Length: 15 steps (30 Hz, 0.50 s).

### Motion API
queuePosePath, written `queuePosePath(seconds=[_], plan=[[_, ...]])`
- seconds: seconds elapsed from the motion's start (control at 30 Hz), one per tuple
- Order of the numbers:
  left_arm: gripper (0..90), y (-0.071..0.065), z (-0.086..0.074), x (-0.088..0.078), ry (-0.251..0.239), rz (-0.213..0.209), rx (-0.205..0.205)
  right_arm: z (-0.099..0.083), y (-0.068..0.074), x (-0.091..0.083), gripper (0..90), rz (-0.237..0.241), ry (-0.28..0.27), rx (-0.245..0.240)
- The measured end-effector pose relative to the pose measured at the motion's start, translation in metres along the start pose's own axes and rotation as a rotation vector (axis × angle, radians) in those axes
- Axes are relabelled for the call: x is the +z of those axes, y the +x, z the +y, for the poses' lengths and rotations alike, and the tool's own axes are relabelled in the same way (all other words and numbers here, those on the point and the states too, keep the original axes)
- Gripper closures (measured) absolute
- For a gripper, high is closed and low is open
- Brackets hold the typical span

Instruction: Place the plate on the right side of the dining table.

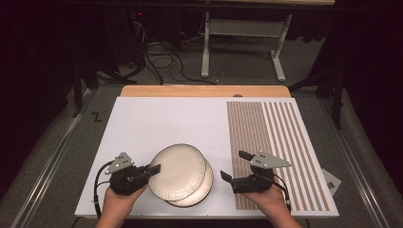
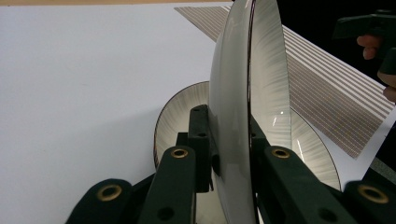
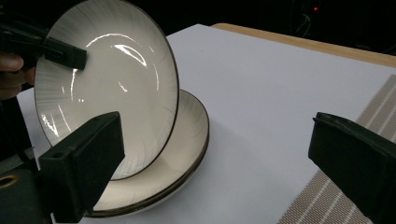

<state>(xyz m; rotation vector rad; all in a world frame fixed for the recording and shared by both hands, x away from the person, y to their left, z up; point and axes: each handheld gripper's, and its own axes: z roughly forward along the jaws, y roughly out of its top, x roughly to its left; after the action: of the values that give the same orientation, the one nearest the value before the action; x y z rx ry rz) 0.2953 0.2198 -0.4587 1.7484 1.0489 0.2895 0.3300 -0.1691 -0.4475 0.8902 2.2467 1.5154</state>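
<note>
Two cream plates with dark rims sit near the front edge of the white board [image 1: 157,123]. The upper plate [image 1: 177,171] [image 2: 238,93] [image 3: 116,93] is tilted up on edge, and its low side rests in the lower plate [image 1: 203,190] [image 2: 180,112] [image 3: 187,140], which lies flat. My left gripper [image 1: 154,169] [image 2: 226,140] is shut on the upper plate's left rim, one jaw on each face. To the right of the plates my right gripper [image 1: 234,165] [image 3: 215,158] stands open, apart from them, with nothing between its jaws.
A brown-and-white striped placemat [image 1: 271,137] covers the right part of the board. A wooden table edge [image 1: 204,90] shows behind the board. Beyond it are cables [image 1: 161,61] on the floor and a white desk frame [image 1: 242,42].
</note>
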Motion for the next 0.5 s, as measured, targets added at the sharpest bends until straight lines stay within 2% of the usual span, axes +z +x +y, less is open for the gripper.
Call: queuePosePath(seconds=[0.07,0.17,0.5], plan=[[80.6,0.000,0.000,0.000,0.001,-0.003,0.003,0.003,0.001,0.006,10.6,0.020,0.024,-0.009],[80.6,0.001,0.000,0.000,0.000,-0.007,0.002,0.007,0.003,0.016,14.9,0.032,0.031,-0.017],[80.6,0.001,0.000,0.000,-0.002,-0.010,0.010,0.011,0.017,0.054,15.4,0.095,0.065,0.018]])
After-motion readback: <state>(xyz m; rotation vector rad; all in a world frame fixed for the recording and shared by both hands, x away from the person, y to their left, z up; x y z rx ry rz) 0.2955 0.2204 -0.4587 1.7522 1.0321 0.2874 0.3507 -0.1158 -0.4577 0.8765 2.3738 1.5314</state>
